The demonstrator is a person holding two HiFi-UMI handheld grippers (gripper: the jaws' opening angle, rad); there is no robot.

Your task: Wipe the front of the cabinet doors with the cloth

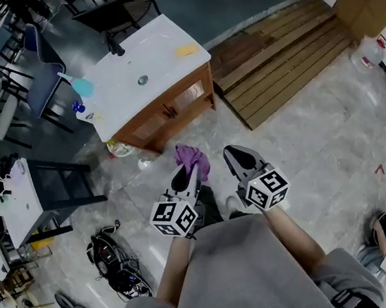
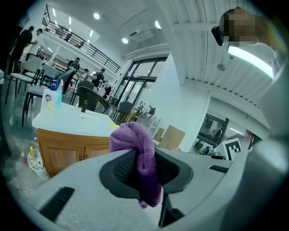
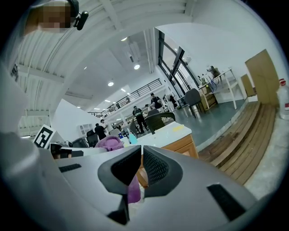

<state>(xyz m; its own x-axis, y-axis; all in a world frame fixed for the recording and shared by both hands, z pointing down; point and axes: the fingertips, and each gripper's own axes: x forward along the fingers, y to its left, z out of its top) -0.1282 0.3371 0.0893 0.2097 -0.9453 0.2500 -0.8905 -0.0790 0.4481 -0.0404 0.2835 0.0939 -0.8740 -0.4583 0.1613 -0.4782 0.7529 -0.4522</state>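
Two hand-held tools point toward a low wooden cabinet [image 1: 148, 131] that stands on a pale stone floor [image 1: 319, 139], seen from above. Left tool [image 1: 184, 177]: its jaws are clamped on a purple cloth [image 1: 192, 158], which bunches up above the jaw tips and hangs in a short tail below them. The cloth is held in the air in front of the cabinet doors [image 1: 179, 105], apart from them and not touching the wood. Right tool [image 1: 233, 152]: its jaws are drawn together with only a thin slit between them and nothing held there. It sits just beside the left tool, on the person's right. Wooden decking [image 1: 285, 51] lies on the floor to the right of the cabinet.
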